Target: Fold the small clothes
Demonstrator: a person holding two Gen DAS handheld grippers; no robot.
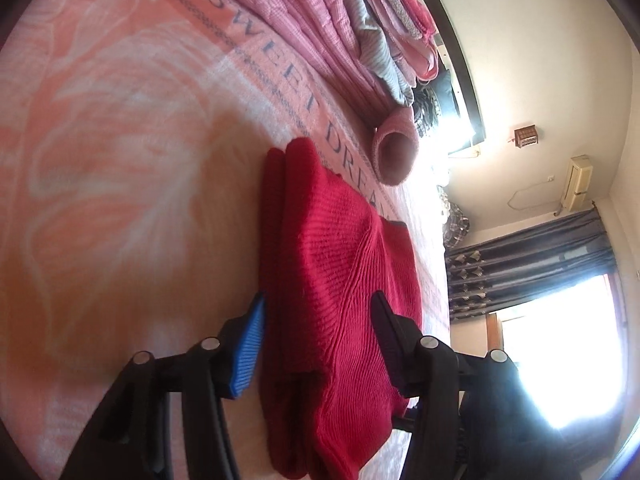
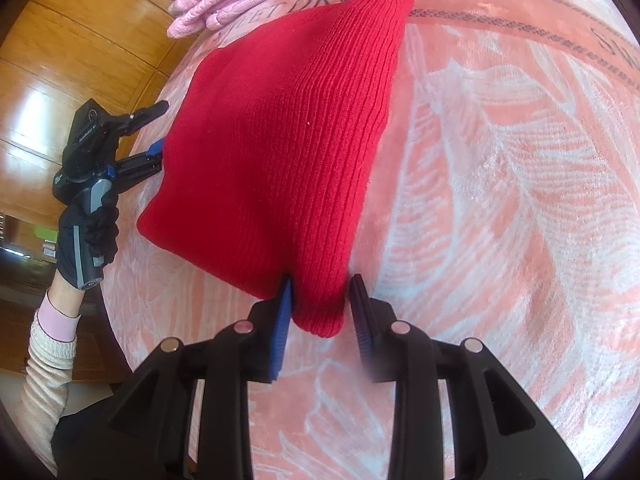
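Red knit garment [image 2: 280,152] soft, limp, light, on pink blanket [image 2: 500,200]. Right gripper [image 2: 320,312] parted, straddling 6 o'clock corner; left gripper [image 1: 320,340] parted, straddling 9 o'clock edge. Grip doubled edges.

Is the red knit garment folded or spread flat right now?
Folded: the red knit garment shows stacked layers along its edge on the blanket.

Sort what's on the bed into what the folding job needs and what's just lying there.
In the job:
red knit
left tool, open around one end
right tool, open around a corner

Lying about:
quilt stack
pink slipper
blanket, only the work surface
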